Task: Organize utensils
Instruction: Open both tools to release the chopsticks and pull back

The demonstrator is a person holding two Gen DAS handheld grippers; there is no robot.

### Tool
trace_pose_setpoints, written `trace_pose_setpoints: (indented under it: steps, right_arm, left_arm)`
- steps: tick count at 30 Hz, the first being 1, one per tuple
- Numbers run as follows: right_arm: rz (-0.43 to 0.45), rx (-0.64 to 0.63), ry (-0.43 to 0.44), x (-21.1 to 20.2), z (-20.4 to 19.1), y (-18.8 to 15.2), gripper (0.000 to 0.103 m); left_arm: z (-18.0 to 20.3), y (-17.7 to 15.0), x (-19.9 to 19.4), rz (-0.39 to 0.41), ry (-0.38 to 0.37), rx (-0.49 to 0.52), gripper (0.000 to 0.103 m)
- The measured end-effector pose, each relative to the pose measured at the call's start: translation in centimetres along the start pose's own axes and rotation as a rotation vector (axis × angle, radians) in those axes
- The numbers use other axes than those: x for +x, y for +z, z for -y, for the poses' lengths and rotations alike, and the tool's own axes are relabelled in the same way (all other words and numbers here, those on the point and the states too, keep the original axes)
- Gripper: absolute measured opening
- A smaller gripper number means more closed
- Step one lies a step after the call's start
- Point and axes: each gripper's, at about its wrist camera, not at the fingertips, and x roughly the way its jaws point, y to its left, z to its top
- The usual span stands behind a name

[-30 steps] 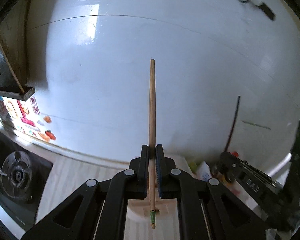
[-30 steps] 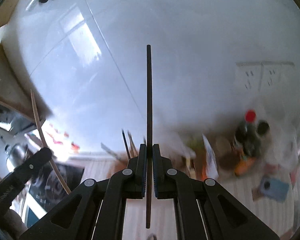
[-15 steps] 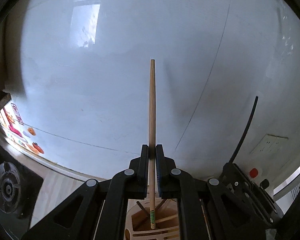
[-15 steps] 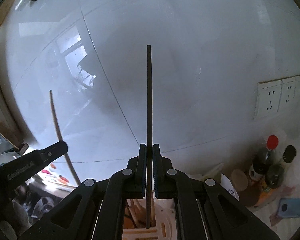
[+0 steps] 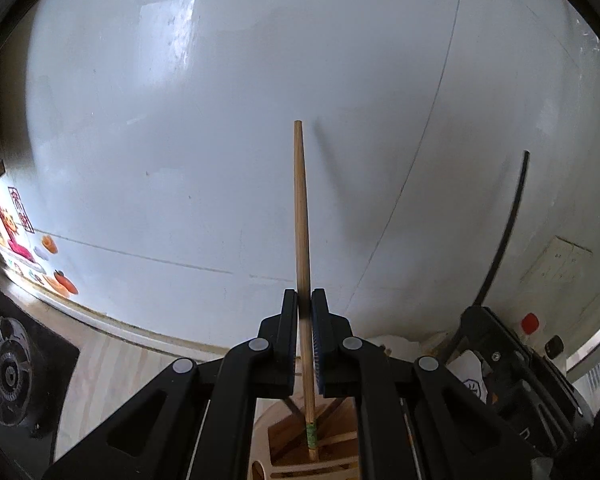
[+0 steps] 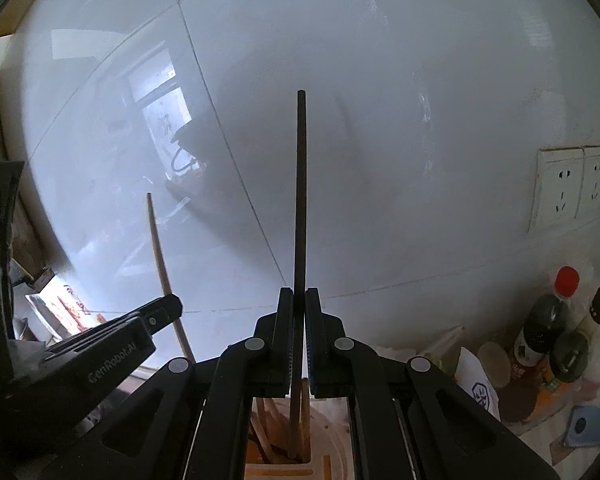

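Over the wooden holder [image 5: 300,464] I have both tongs pinching chopsticks upright: left tongs [image 5: 305,312] on a bamboo chopstick [image 5: 301,216], right tongs [image 6: 299,312] on a dark chopstick [image 6: 301,200]. I'd lower straight, tips inside slots, then release. Pale wood tabletop [image 5: 112,364], white tiled wall [image 5: 220,120], stove burner [image 5: 4,372], sauce bottles [image 6: 548,320].

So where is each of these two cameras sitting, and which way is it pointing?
Left wrist view: sits on the left gripper, looking along its fingers at the white wall; it clamps a wooden chopstick above a wooden holder.
Right wrist view: sits on the right gripper, facing the same wall; it clamps a dark chopstick.
Shared: the holder, wall sockets, red-capped bottle, and each other's gripper at the edge.
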Motion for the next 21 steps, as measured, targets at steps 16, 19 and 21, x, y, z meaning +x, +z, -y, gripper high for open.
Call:
trace_pose_setpoints:
  steps: [16,19,21]
  right_arm:
    - [-0.150,-0.026,0.049,-4.6,3.0,0.2,0.049]
    - [-0.158,0.017,0.018,-7.1,5.1,-0.3,0.058]
    - [-0.161,0.044,-0.009,-9.3,6.5,-0.9,0.061]
  left_arm:
    - [-1.4,-2.3,-7.9,-0.032,0.103,-0.020,0.090]
    - [-1.3,-4.2,-9.3,-0.043,0.173,0.003,0.103]
    - [-1.0,-5.9,-10.3,-0.052,0.194,0.013,0.103]
